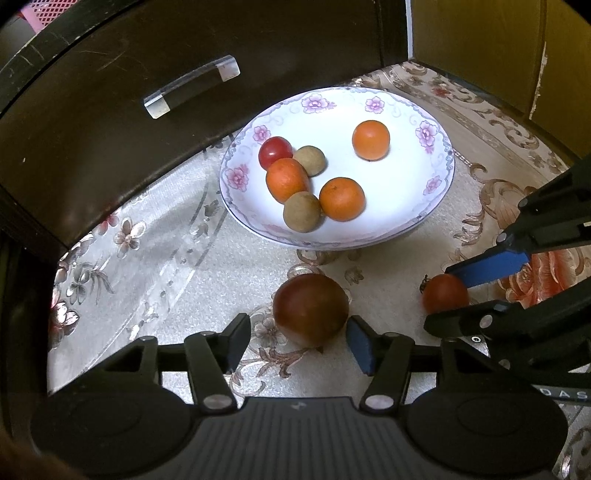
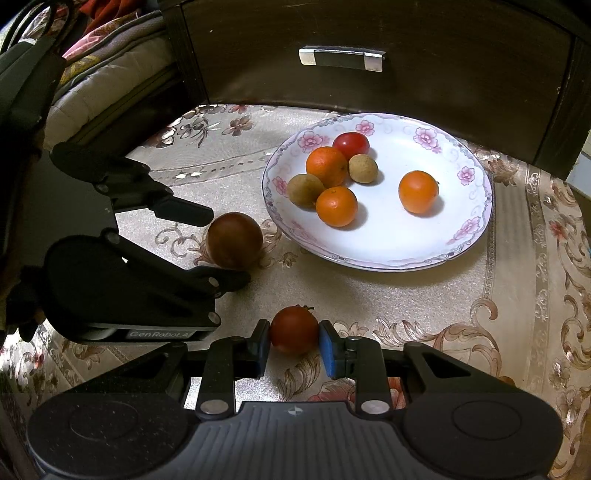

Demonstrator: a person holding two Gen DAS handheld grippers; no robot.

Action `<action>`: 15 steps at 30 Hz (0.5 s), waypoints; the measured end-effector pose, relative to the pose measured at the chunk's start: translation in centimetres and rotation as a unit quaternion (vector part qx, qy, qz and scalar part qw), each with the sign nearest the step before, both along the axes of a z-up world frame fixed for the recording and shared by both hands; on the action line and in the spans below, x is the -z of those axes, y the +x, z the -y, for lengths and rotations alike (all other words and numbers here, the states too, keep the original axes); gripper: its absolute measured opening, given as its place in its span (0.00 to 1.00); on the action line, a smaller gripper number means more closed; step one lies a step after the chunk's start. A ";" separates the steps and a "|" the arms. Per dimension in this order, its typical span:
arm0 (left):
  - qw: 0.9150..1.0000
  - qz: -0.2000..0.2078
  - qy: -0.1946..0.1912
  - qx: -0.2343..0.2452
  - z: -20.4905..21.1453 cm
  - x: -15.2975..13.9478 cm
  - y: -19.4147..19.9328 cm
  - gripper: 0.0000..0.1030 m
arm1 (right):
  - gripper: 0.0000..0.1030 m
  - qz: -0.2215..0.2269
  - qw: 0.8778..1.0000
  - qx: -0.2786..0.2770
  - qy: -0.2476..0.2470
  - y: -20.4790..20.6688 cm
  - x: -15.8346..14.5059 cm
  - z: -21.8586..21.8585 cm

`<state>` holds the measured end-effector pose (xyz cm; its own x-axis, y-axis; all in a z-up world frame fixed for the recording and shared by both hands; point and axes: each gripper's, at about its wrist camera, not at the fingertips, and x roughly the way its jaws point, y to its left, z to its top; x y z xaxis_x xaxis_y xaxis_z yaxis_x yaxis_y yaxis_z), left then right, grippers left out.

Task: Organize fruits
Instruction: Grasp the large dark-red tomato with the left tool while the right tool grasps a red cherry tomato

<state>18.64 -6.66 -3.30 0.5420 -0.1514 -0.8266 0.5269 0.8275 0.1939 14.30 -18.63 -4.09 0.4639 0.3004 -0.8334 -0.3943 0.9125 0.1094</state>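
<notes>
A white floral plate [image 1: 399,110] [image 2: 458,155] holds three oranges, two brown longans and a red tomato [image 1: 275,151] [image 2: 351,144]. A large dark-red fruit [image 1: 311,308] [image 2: 234,240] lies on the cloth in front of the plate, between the jaws of my open left gripper [image 1: 297,341] [image 2: 229,247], which do not clearly touch it. My right gripper [image 2: 293,343] [image 1: 448,295] has its blue pads against both sides of a small red tomato [image 2: 294,330] [image 1: 445,297] resting on the cloth.
A dark wooden drawer front [image 1: 147,55] [image 2: 406,29] with a clear handle [image 1: 192,86] [image 2: 341,58] stands right behind the plate. A cushion [image 2: 110,74] lies at the far left. A yellowish panel [image 1: 498,37] stands at the back right.
</notes>
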 end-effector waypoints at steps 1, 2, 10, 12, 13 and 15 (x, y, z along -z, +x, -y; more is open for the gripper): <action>1.000 0.000 0.000 0.000 0.0 0.0 0.0 0.64 | 0.21 0.000 1.000 0.000 0.000 0.0 0.0 0.0; 1.000 0.000 0.000 0.000 0.0 0.0 0.0 0.64 | 0.21 0.000 1.000 0.000 0.000 0.0 0.0 0.0; 1.000 0.000 -0.004 -0.003 -0.2 0.0 0.1 0.65 | 0.22 0.000 1.000 -0.001 0.000 0.0 0.0 0.0; 1.000 -0.002 -0.007 -0.005 -0.5 -0.1 0.1 0.65 | 0.22 0.000 1.000 -0.002 0.000 0.0 0.0 0.1; 1.000 -0.005 -0.011 -0.008 -0.7 -0.1 0.2 0.65 | 0.22 0.000 1.000 -0.002 0.000 0.0 0.0 0.1; 1.000 -0.007 -0.020 -0.011 -1.2 -0.1 0.3 0.66 | 0.22 0.000 1.000 -0.002 0.001 0.0 0.0 0.1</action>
